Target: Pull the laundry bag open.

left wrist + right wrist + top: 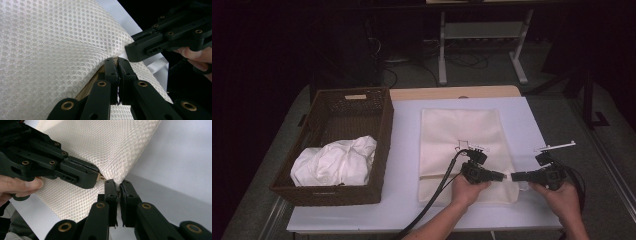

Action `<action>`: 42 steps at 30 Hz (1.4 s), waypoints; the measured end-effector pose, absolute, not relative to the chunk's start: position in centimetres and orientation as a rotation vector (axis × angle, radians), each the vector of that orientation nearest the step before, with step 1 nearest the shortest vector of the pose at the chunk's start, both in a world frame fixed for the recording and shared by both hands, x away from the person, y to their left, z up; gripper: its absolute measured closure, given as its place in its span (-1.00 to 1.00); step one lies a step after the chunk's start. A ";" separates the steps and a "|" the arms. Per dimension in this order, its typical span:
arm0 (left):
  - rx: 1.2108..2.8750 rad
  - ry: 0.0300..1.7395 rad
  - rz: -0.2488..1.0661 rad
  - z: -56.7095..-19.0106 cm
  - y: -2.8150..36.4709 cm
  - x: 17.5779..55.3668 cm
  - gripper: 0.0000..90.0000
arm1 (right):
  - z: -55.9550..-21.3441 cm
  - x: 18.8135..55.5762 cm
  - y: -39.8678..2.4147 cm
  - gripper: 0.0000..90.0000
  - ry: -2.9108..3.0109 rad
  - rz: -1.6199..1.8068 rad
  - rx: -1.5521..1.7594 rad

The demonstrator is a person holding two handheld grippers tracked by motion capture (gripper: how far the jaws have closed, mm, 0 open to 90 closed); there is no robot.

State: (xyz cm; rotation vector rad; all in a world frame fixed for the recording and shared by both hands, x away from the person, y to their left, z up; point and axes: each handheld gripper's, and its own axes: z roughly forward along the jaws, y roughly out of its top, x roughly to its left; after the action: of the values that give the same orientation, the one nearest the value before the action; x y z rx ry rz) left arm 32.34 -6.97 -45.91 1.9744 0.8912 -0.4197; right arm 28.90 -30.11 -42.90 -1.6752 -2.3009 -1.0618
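Left gripper (496, 175) and right gripper (517, 176) meet tip to tip, each with fingers clamped on the near right corner of the mesh laundry bag (460, 134) lying flat on the counter (407, 165); risk: thin bites may slip if pulled apart.

The mesh bag (460, 150) bears a small mark, seemingly unreadable.

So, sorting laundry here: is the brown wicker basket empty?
No, the brown wicker basket holds a crumpled white cloth in the high view.
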 end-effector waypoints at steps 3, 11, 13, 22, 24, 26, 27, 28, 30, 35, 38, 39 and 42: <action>1.993 0.876 -0.427 -45.8 -6.8 32.1 0.95 | -43.1 29.0 -30.1 0.88 -2.291 -1.044 -1.670; 1.915 0.924 -0.511 -46.0 -5.0 32.6 0.95 | -42.5 28.7 -29.9 0.89 -2.347 -1.019 -1.716; 1.949 0.910 -0.471 -45.6 -5.0 32.3 0.95 | -42.5 28.7 -30.9 0.89 -2.281 -1.077 -1.677; 1.964 0.922 -0.437 -45.3 -3.3 32.0 0.95 | -42.5 28.7 -30.6 0.89 -2.312 -1.061 -1.675; 1.974 0.967 -0.373 -45.3 -2.2 32.1 0.95 | -42.3 28.8 -30.6 0.89 -2.336 -1.055 -1.707; 1.952 0.996 -0.393 -45.4 -1.1 32.3 0.95 | -42.2 28.7 -31.2 0.89 -2.291 -1.095 -1.697; 1.956 0.995 -0.383 -45.3 -0.6 32.2 0.95 | -42.3 28.6 -31.4 0.89 -2.307 -1.072 -1.714; 1.956 0.995 -0.383 -45.3 -0.6 32.2 0.95 | -42.4 28.6 -31.5 0.89 -2.309 -1.066 -1.718; 1.956 0.978 -0.374 -44.6 0.3 31.7 0.95 | -42.5 28.7 -31.7 0.89 -2.292 -1.075 -1.716; 1.955 1.013 -0.332 -44.4 2.8 31.5 0.95 | -42.4 28.9 -32.2 0.89 -2.275 -1.101 -1.735; 1.956 0.998 -0.312 -44.2 3.3 31.0 0.95 | -42.6 28.9 -32.2 0.89 -2.245 -1.119 -1.692; 1.951 1.000 -0.308 -44.1 3.5 30.8 0.95 | -42.7 29.0 -31.9 0.89 -2.267 -1.093 -1.700; 1.973 1.039 -0.231 -44.2 4.4 30.7 0.95 | -42.4 29.0 -32.4 0.89 -2.299 -1.076 -1.785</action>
State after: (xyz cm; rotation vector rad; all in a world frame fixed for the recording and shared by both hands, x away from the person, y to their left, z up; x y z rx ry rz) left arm 30.69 4.37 -44.15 1.9733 1.0389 -0.2314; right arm 28.95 -32.39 -42.43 -1.7854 -2.2988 -1.0763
